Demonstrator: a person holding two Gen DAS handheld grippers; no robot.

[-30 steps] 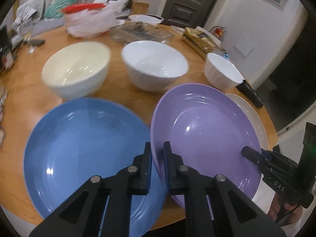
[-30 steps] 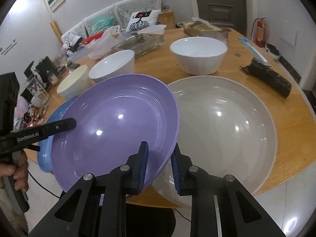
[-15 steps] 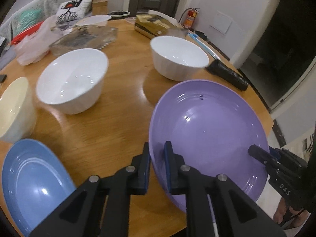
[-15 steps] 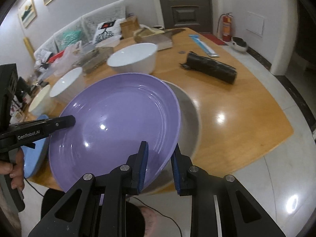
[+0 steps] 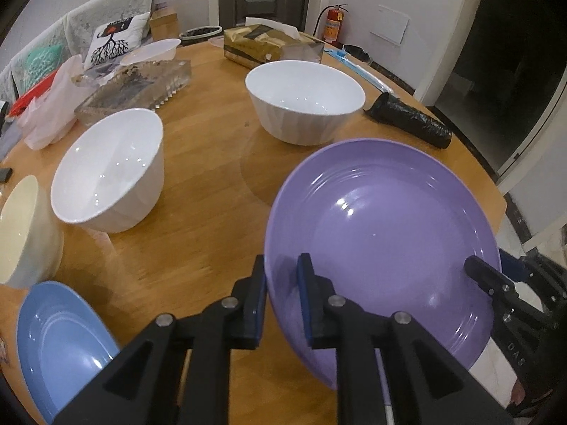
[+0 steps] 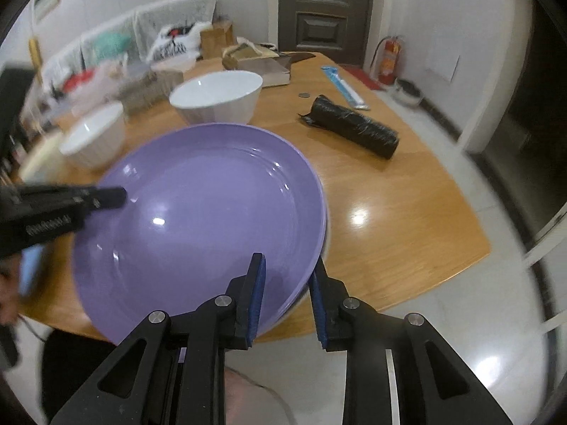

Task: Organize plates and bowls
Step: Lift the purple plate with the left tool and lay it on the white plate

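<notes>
Left jaws: the left gripper (image 5: 281, 297) has just been easing apart; its narrow gap straddles the near-left rim of the purple plate (image 5: 382, 233), and whether the pads press cannot be told.
Right jaws: the right gripper (image 6: 287, 294) has just been opening; the plate's near-right rim sits in the gap with slack beside the pads.
Purple plate: at the near edge of the wooden surface (image 5: 198, 163), atop a pale plate whose rim just peeks out under it in the right wrist view (image 6: 327, 230).
Left view only: blue plate (image 5: 60, 340) at the near left, cream bowl (image 5: 21, 233) beyond it, two white bowls (image 5: 110, 173) (image 5: 304, 102) farther in.
Right view only: a coin (image 6: 303, 95) and a blue strip (image 6: 345, 88) past the black roll (image 6: 351, 127); a hand (image 6: 7, 294), blurred, at the left.
</notes>
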